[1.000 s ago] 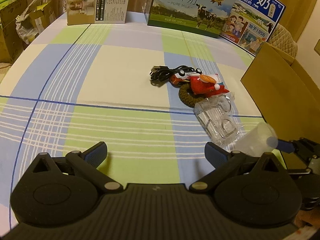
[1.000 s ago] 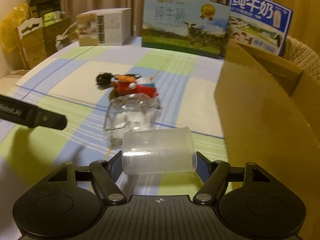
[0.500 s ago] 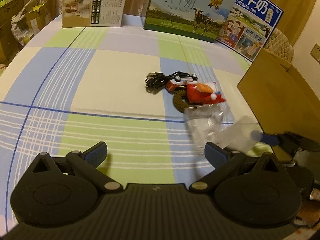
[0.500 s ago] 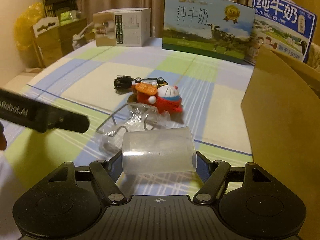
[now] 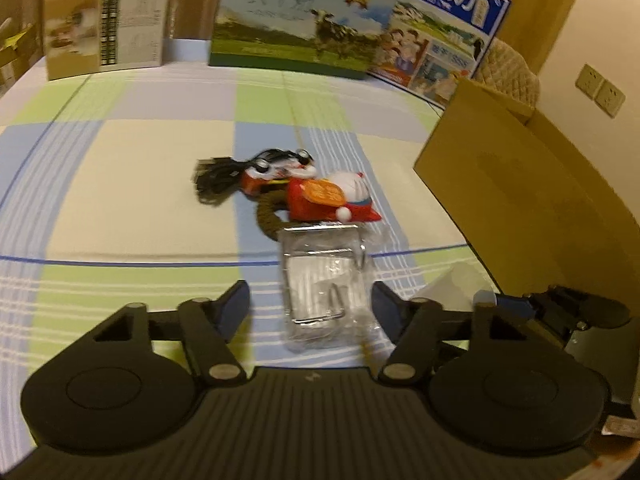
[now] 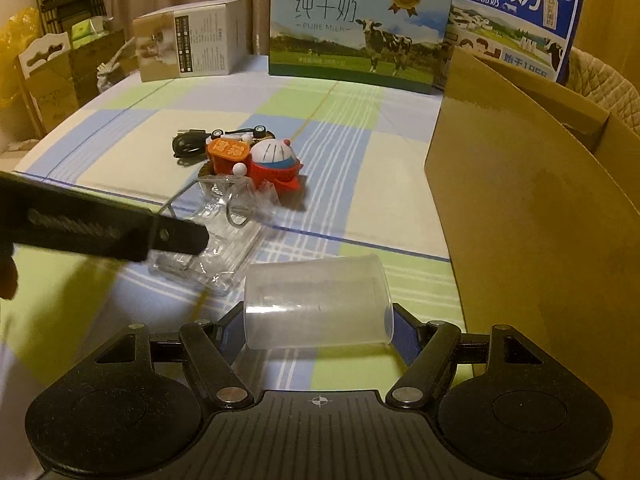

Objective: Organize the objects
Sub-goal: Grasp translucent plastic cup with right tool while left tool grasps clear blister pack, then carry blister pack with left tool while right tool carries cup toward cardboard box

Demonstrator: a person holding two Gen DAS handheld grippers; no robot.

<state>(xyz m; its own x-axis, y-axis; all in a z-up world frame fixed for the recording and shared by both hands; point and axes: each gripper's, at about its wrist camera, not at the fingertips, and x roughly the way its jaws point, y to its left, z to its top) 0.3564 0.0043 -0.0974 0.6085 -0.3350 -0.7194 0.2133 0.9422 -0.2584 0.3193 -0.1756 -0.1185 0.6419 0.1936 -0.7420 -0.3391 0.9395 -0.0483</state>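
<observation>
The left gripper [image 5: 310, 310] sits low over the checked tablecloth [image 5: 120, 184] with the clear plastic package [image 5: 324, 284] lying directly between its 2 fingers, and its jaws are closing at this moment; the blue pads still stand clear of the package on both sides, so nothing is pinched yet. The package's long axis runs straight away from the left wrist camera, roughly in line with the fingers, so the jaws meet it across its narrow width. That alignment is what the grasp depends on. Its crinkly wrap and wire clip inside look slippery and likely to deform, so a squeeze near the middle seems safest. Just beyond its far end lie the red cartoon-cat toy [image 5: 332, 198], a brown braided ring [image 5: 269, 216] and a black cable [image 5: 216, 178], touching one another in 1 small heap. The right gripper [image 6: 316, 332] is clamped on a translucent plastic cup [image 6: 316, 304] held on its side, mouth toward the right, just beside the open cardboard box [image 6: 540, 220]. That hand is nearer the box, the left nearer the package. I judge the cup goes into the box first.
</observation>
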